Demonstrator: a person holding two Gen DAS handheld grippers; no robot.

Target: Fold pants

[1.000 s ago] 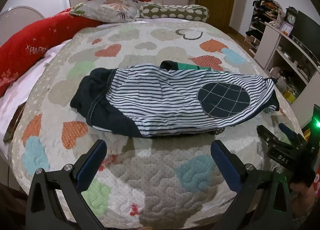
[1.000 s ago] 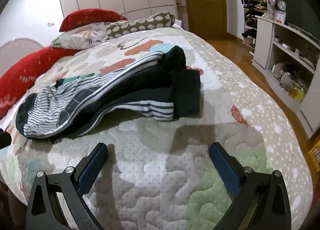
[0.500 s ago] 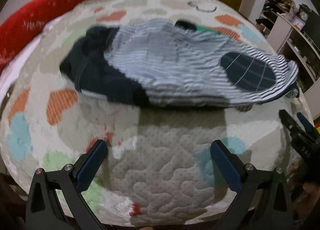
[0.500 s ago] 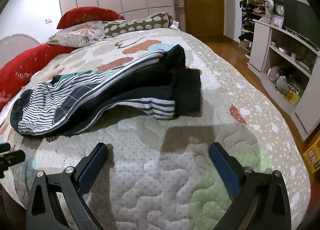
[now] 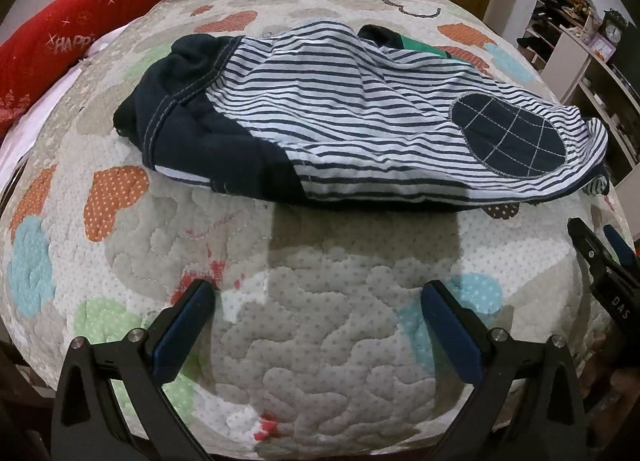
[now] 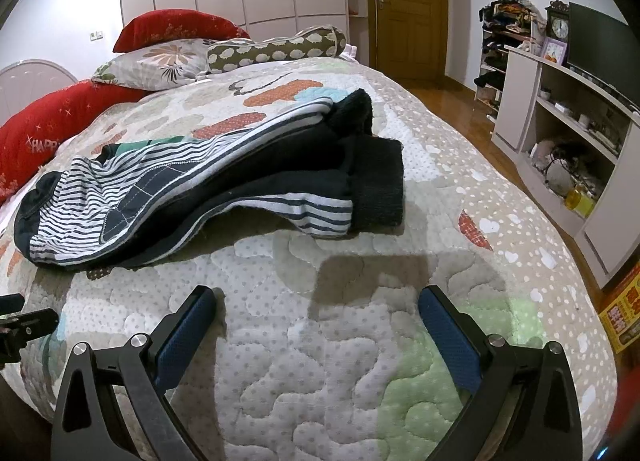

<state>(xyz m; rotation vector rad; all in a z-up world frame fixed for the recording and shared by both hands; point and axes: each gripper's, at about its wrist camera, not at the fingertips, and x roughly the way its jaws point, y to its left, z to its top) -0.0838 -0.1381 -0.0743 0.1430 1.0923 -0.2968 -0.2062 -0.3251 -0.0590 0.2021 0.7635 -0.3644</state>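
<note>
The pants (image 5: 352, 113) are of soft cotton, white with thin navy stripes, with a plain navy waist part at the left, light stitching along its seam, and an oval navy knee patch (image 5: 512, 137) sewn with a grid of pale lines. They lie folded in a long, slightly wrinkled bundle across the quilt (image 5: 304, 321), which is padded, dotted and stitched in wavy lines, with orange, blue and green cloud shapes. In the right wrist view the ribbed dark cuffs (image 6: 380, 185) lie at the right end of the bundle.

Behind the pants are a red cushion (image 5: 52, 49), a flowered pillow (image 6: 160, 63) and a spotted bolster (image 6: 276, 49); at the far right stands a shelf unit (image 6: 568, 141) with a clock (image 6: 560, 27).

The left gripper (image 5: 318, 309) has its blue-padded fingers spread wide over bare quilt, and the pants lie just beyond them. The right gripper (image 6: 318, 313) is spread the same way, holding nothing, with the cuffs ahead of it.
</note>
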